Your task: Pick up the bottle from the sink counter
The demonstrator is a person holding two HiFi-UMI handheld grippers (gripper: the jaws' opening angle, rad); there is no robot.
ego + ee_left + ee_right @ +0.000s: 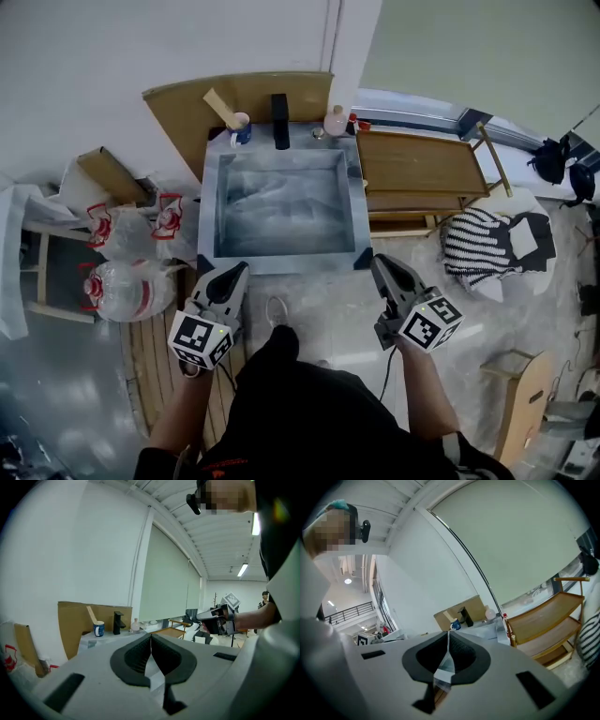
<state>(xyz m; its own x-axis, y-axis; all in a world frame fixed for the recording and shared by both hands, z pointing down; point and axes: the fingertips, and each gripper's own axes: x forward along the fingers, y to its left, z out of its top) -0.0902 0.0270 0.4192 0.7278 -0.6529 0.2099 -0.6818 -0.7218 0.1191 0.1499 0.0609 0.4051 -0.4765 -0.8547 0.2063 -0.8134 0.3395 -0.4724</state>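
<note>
The bottle (335,122), small and pale with a rounded body, stands on the sink counter's back right corner, right of the black faucet (280,120). It also shows far off in the left gripper view as the bottle (135,626) and in the right gripper view as the bottle (490,614). My left gripper (239,271) hovers at the front left corner of the sink (211,216), jaws together and empty. The right gripper (379,263) hangs at the sink's front right corner, also shut with nothing in it. Both grippers are well short of the bottle.
A blue and white mug (241,127) with a wooden stick stands left of the faucet, against cardboard (187,103). A wooden shelf rack (422,173) adjoins the sink on the right, with striped cloth (473,246) beyond. Plastic bags (127,281) lie on the left.
</note>
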